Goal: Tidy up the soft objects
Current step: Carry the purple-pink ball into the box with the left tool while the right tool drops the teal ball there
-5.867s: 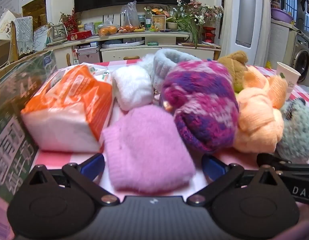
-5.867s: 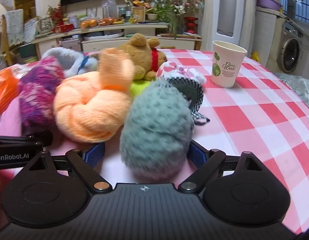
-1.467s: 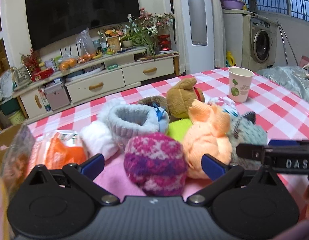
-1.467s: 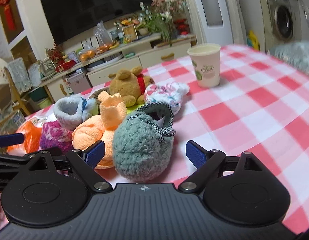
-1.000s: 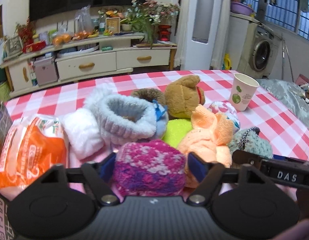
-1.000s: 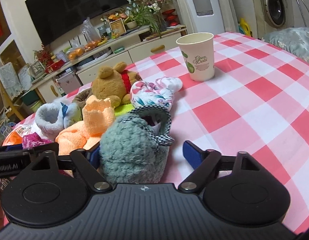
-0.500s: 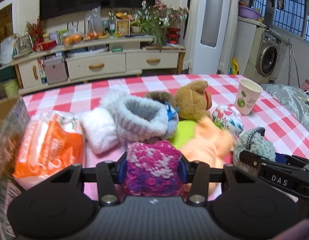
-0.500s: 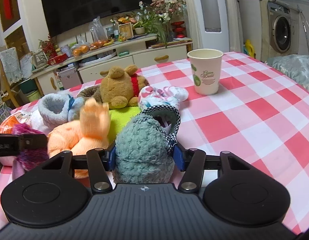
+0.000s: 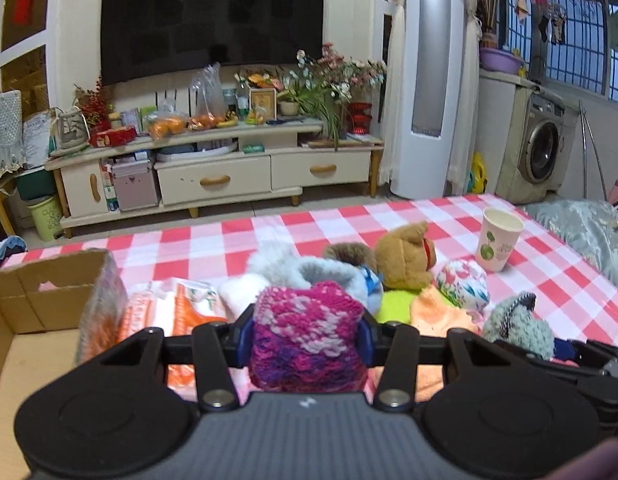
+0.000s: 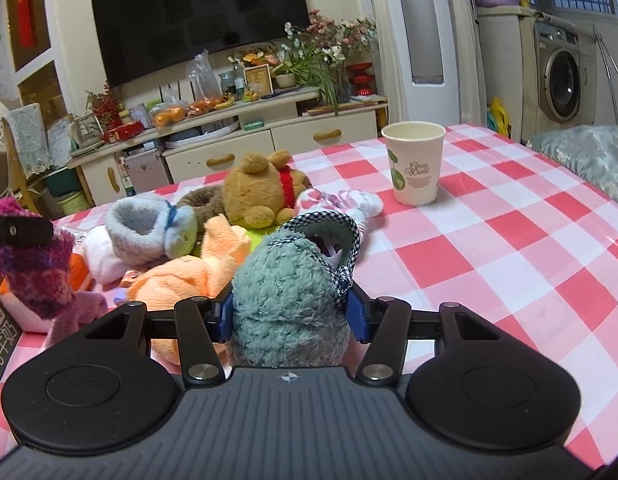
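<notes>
Left wrist view: left gripper jaws clamped on purple knit sock, lifted above the checked surface, cardboard box to its left. Right wrist view: right gripper jaws clamped on teal fuzzy slipper, paper cup beyond it, teddy bear behind.

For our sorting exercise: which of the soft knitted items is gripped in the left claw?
The magenta-and-purple knitted piece, pinched in the left claw. The fuzzy grey-green slipper sits in the right claw; the peach knit lies free.
</notes>
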Motion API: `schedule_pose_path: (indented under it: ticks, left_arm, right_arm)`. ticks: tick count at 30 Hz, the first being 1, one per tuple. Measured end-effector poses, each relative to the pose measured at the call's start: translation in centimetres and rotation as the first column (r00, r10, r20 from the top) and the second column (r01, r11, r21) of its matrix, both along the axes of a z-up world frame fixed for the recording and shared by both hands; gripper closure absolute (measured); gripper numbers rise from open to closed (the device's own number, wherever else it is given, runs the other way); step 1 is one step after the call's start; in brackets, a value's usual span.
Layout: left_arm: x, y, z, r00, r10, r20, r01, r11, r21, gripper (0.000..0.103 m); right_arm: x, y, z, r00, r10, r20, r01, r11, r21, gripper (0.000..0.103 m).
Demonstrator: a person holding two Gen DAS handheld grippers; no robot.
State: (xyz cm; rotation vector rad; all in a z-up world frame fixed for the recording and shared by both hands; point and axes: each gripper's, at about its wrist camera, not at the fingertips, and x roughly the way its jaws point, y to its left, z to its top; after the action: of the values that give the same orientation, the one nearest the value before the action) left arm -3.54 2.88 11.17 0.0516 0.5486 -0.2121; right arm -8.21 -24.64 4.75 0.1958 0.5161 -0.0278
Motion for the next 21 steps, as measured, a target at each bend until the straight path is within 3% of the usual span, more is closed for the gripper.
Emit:
schedule_pose_path:
  ticks: [8, 21]
  left_arm:
    - [-1.5, 2.3, 2.0, 0.999, 0.010, 0.052, -0.007, 0.998, -0.055, 0.056]
    - [-3.2, 7.7, 4.1, 0.988, 0.105, 0.110, -0.091, 0.987, -0.132, 0.055]
  right_arm:
    - [-0.5, 1.8, 1.8, 0.998, 0.042, 0.055, -0.041, 0.999, -0.019, 0.037]
    - [-0.2, 8.7, 5.2, 0.957, 0.261, 0.128, -0.260, 0.965, -0.023, 0.037]
